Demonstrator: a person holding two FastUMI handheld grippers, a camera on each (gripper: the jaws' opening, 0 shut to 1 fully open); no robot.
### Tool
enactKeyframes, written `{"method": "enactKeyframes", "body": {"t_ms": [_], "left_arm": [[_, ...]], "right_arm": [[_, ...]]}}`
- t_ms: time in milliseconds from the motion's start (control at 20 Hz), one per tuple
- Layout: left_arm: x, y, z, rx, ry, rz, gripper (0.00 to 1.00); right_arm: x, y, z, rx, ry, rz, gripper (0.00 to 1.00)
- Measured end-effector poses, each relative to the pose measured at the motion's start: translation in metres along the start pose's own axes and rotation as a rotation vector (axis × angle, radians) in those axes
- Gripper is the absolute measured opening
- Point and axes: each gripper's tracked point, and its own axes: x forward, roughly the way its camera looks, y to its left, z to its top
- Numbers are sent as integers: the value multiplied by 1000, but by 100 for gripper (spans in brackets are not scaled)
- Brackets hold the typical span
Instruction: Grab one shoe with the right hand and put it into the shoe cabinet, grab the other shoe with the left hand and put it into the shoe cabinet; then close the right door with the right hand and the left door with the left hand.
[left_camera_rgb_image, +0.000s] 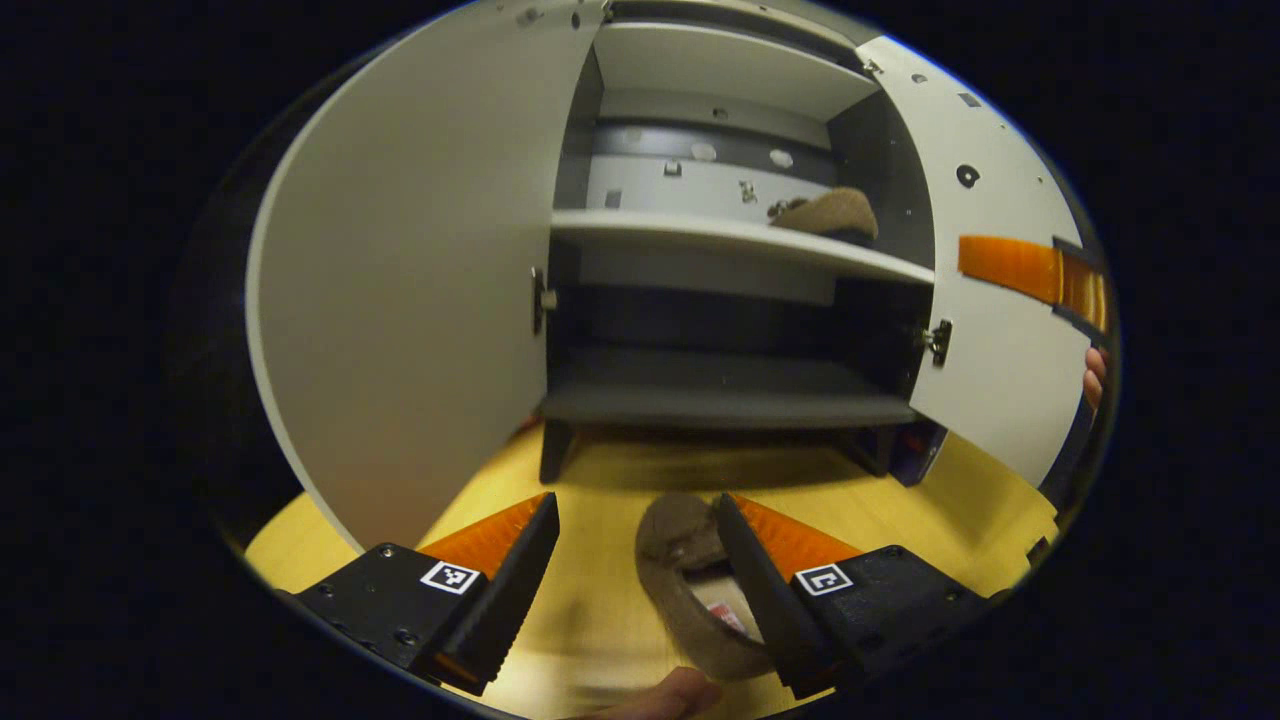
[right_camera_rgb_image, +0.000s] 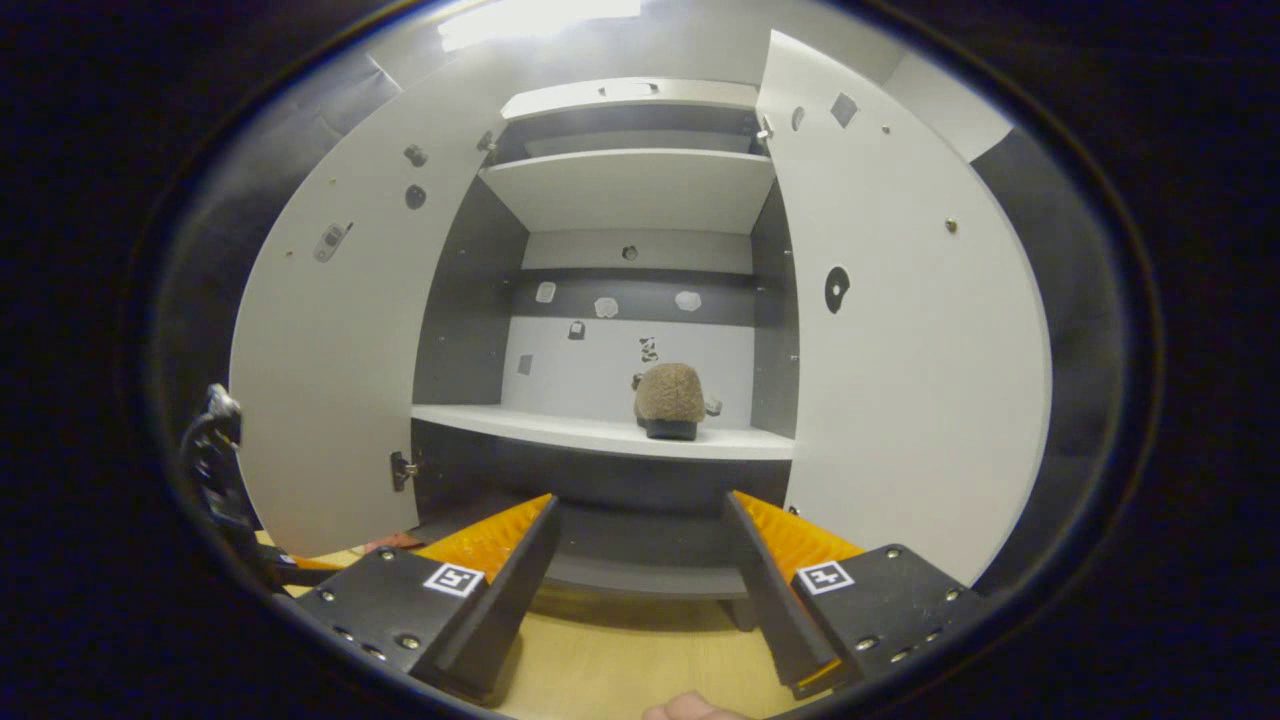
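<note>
One brown shoe (left_camera_rgb_image: 688, 585) lies on the yellow wooden floor (left_camera_rgb_image: 600, 480) in front of the open shoe cabinet (left_camera_rgb_image: 720, 405). My left gripper (left_camera_rgb_image: 636, 505) is open just above it; the shoe sits between the fingers, against the right-hand one. The other brown shoe (left_camera_rgb_image: 830, 213) rests on the right part of the middle shelf (left_camera_rgb_image: 660, 232). In the right gripper view that shoe (right_camera_rgb_image: 670, 398) faces me toe-first on the shelf (right_camera_rgb_image: 560, 428). My right gripper (right_camera_rgb_image: 640, 500) is open and holds nothing, in front of the cabinet's lower part.
Both doors stand wide open: left door (left_camera_rgb_image: 410, 290) (right_camera_rgb_image: 340, 380), right door (left_camera_rgb_image: 990, 330) (right_camera_rgb_image: 900, 380). The right gripper (left_camera_rgb_image: 1040, 272) and a fingertip (left_camera_rgb_image: 1095, 375) show past the right door's edge. A lower dark shelf (left_camera_rgb_image: 720, 400) is bare. A thumb (left_camera_rgb_image: 670, 695) shows at the bottom.
</note>
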Motion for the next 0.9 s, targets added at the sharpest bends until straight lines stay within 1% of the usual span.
{"method": "enactKeyframes", "body": {"t_ms": [100,200,300,350,400,450,500,550,600,650,750,850,900], "left_arm": [[9,0,-32,11,99,8,99],[19,-4,-51,33,166,2,98],[21,-12,-73,26,295,-35,90],[27,-20,-75,-29,325,-73,82],[29,-20,-80,-71,369,-77,74],[28,-23,-84,-86,417,-93,56],[26,-22,-84,-81,428,-96,47],[29,-17,-78,-42,399,-68,33],[32,-9,-79,3,391,-31,27],[34,-7,-78,28,391,-26,6],[27,-5,-72,42,392,-9,2],[21,-9,-54,57,345,-6,3],[19,-9,-45,66,317,1,1]], "right_arm": [[-7,-1,0,4,-10,5,98],[-10,-3,0,4,-20,5,99],[-12,0,-4,8,-15,26,98],[-13,1,-7,12,-12,37,98],[-13,-1,-9,19,-10,40,98],[-14,-4,-11,26,-8,37,98],[-14,-8,-12,31,-6,32,99],[-15,-10,-13,35,-6,27,99],[-16,-13,-13,37,-9,22,99],[-16,-15,-14,38,-11,18,98],[-18,-18,-16,40,-8,18,98],[-20,-19,-16,40,-2,22,99],[-22,-20,-15,39,-6,22,98]]}}
